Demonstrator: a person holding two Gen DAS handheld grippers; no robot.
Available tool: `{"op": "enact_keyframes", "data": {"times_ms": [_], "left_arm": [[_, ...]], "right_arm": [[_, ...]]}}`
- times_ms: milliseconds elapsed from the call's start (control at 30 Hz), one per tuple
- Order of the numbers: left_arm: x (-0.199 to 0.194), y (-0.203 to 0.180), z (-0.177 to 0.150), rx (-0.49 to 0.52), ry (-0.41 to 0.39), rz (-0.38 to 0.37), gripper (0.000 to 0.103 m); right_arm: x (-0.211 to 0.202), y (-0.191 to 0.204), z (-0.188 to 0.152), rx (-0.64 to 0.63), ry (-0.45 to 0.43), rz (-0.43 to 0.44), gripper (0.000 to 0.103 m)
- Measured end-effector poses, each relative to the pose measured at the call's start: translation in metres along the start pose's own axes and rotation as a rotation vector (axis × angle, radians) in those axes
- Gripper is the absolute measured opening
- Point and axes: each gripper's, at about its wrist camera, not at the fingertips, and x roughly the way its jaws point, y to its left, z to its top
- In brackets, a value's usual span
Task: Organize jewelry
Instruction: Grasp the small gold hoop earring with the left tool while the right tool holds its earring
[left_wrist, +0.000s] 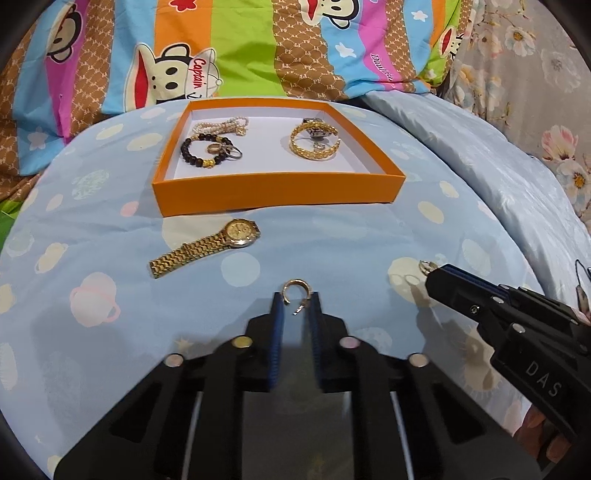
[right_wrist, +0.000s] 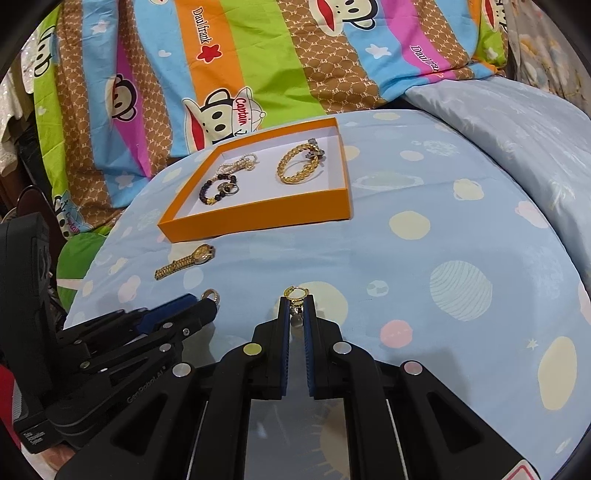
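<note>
Earrings (left_wrist: 295, 291) (right_wrist: 295, 293): you pinch one in each claw above the blue bedsheet (left_wrist: 332, 236).
Left claw (left_wrist: 295, 306) and right claw (right_wrist: 296, 306) each clamp one; orange box (left_wrist: 277, 192) beyond; "DAS" printed on the right claw.

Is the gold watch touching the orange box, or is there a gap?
Apart. In the left wrist view, a strip of blue bedsheet shows between the gold watch and the orange box's front wall; the right wrist view shows the same gap.

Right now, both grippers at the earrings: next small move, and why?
Probably carry both forward to the orange box. The left gripper and right gripper each appear closed on a gold hoop earring, and the other jewelry already lies inside the box.
</note>
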Motion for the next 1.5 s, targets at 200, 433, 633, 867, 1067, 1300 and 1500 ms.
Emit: {"op": "enact_keyframes", "data": {"times_ms": [200, 433, 633, 867, 1067, 1300, 1500], "left_arm": [[-0.003, 0.007, 0.001, -0.032, -0.007, -0.026, 0.0], [-0.014, 0.023, 0.002, -0.055, -0.034, -0.018, 0.0], [-0.013, 0.014, 0.003, -0.024, -0.022, -0.051, 0.008], [0.009, -0.001, 0.014, -0.003, 0.002, -0.009, 0.034], [0.012, 0.001, 0.015, -0.002, -0.004, 0.0, 0.016], [-0.007, 0.012, 0.015, -0.033, -0.04, -0.024, 0.016], [-0.034, 0.024, 0.032, -0.048, -0.099, -0.025, 0.016]], "right_arm": [[-0.002, 0.01, 0.001, -0.019, -0.003, 0.016, 0.007], [-0.002, 0.014, 0.003, -0.029, -0.004, 0.021, 0.007], [0.0, 0.012, 0.004, -0.017, -0.003, 0.019, 0.007], [-0.001, 0.004, 0.005, -0.007, -0.006, 0.011, 0.007], [0.0, 0.003, 0.006, -0.004, -0.008, 0.016, 0.007], [-0.004, 0.013, 0.009, -0.025, -0.017, 0.028, 0.007], [-0.007, 0.021, 0.025, -0.059, -0.046, 0.026, 0.007]]}}
